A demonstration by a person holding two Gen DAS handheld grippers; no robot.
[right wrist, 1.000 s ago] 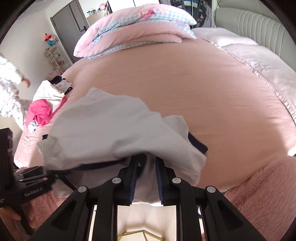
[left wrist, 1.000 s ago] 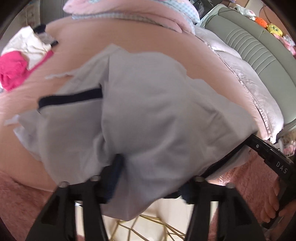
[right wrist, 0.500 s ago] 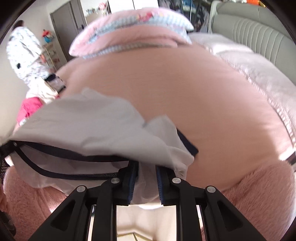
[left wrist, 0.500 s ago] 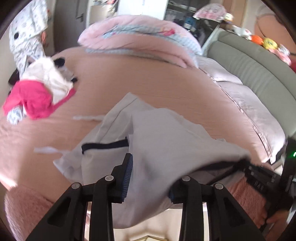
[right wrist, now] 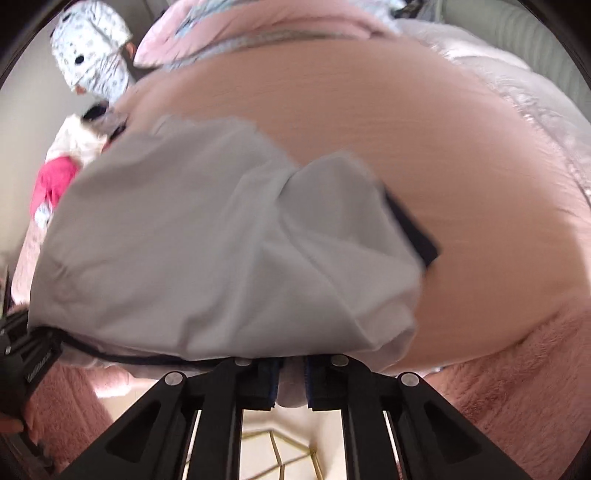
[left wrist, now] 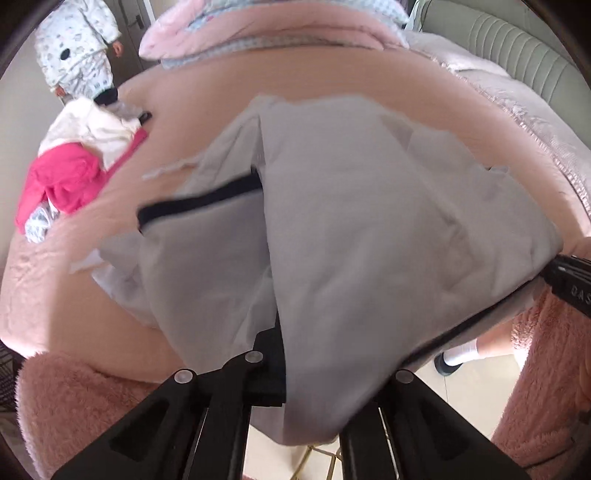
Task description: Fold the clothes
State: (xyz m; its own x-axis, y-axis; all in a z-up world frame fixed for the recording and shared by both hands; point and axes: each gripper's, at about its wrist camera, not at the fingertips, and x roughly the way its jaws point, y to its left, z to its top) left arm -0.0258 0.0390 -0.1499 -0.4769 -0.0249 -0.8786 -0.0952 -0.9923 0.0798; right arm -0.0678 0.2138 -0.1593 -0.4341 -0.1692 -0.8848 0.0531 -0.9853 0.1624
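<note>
Grey garment (left wrist: 369, 229) with dark navy trim lies bunched at the near edge of the pink bed (left wrist: 332, 85), its near hem hanging over the bed edge toward both grippers. Compared with the frame one second ago, the far sleeve area sits further up the bed and the cloth is drawn tighter between the two grippers.

The bed fills most of both views. A folded pink duvet (left wrist: 280, 33) rests at its far end. A pile of pink and white clothes (left wrist: 74, 162) lies at the far left, well apart from the grey garment. A person in patterned white pyjamas (left wrist: 77, 40) stands beyond that pile; one second ago this person was not in the left wrist view.

Left gripper (left wrist: 291, 373): jaws brought together on a fold of the grey garment's near hem. One second ago they stood wide apart with the cloth draped between them.

Right gripper (right wrist: 290, 376): jaws clamped on the garment's near hem, with cloth visible between the blue pads (right wrist: 273, 380). The gap is slightly narrower than one second ago.
</note>
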